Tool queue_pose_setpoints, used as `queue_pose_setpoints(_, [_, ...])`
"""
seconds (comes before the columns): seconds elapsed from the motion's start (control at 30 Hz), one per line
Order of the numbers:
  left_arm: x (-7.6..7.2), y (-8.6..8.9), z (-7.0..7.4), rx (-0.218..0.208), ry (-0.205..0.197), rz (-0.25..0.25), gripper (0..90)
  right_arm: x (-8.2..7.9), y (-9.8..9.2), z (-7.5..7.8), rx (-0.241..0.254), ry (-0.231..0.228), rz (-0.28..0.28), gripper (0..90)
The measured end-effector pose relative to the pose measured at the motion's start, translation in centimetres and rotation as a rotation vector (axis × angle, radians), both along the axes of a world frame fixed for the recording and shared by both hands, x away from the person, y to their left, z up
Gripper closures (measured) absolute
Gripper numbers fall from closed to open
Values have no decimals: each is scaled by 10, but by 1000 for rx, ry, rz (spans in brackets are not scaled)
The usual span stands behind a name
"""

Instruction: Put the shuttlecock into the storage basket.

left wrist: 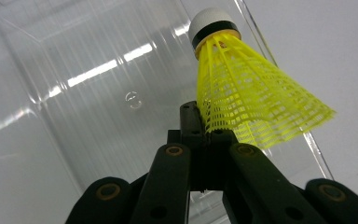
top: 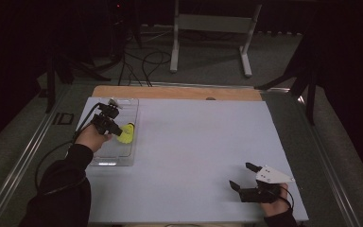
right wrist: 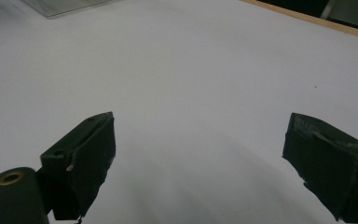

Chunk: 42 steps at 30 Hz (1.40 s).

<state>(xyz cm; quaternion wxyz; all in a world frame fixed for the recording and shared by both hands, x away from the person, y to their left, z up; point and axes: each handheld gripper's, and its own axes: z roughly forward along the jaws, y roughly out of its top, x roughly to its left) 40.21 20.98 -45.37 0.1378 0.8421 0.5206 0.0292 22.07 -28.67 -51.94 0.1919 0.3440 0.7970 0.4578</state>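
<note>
Clear tray (top: 118, 158) on white table (top: 194, 156)

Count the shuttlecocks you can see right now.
1: a yellow shuttlecock, pinched at its skirt in the left claw over the clear tray. None elsewhere on the table.

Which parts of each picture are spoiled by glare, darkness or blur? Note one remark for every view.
High view: the room beyond the table lies in near darkness, only the white tabletop is lit. Left gripper view: ceiling lights streak as glare across the clear plastic tray; the yellow shuttlecock is sharp. Right gripper view: the right gripper has both jaws close and soft, with a faint shadow on the tabletop between them.
</note>
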Motion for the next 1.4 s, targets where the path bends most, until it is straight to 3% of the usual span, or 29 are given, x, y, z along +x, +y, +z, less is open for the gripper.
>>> queue_pose_setpoints(0.17, [0,-3,-2,12,19,-7,869,0,0,0,-1,-1,1,96])
queue_pose_setpoints(0.27, [0,-5,-3,19,22,5,762,0,0,0,-1,0,1,96])
queue_pose_setpoints(0.37, [0,-6,-2,14,35,22,570,0,0,0,-3,-1,2,96])
queue_pose_setpoints(0.43, [-1,-8,1,14,17,36,476,0,0,0,-3,1,0,96])
queue_pose_setpoints(0.47, [-1,-8,3,-6,13,38,313,0,0,0,-5,1,-1,96])
queue_pose_setpoints(0.5, [-1,-8,5,-21,8,41,313,0,0,0,-6,3,-3,96])
queue_pose_setpoints(0.53, [-1,-8,8,-28,3,23,172,0,0,0,-10,4,-4,96])
queue_pose_setpoints(0.57, [-2,-9,9,-42,7,2,172,0,0,0,-10,4,-4,96])
queue_pose_setpoints(0.6, [-3,-10,12,-69,4,-11,63,0,0,0,-10,4,-3,96])
queue_pose_setpoints(0.67, [-3,-11,16,-77,-18,-3,54,0,0,0,-8,4,-4,96])
queue_pose_setpoints(0.83, [-4,-15,19,-88,-37,-41,0,0,0,0,-8,3,-4,96])
queue_pose_setpoints(1.1, [-7,-21,22,-68,-113,-104,0,0,0,0,-7,2,-2,96])
queue_pose_setpoints(1.2, [-8,-22,24,-81,-122,-117,0,0,-1,0,-8,2,-1,96])
queue_pose_setpoints(1.4, [-10,-29,31,-122,-201,-184,0,0,-1,0,-6,2,-4,96])
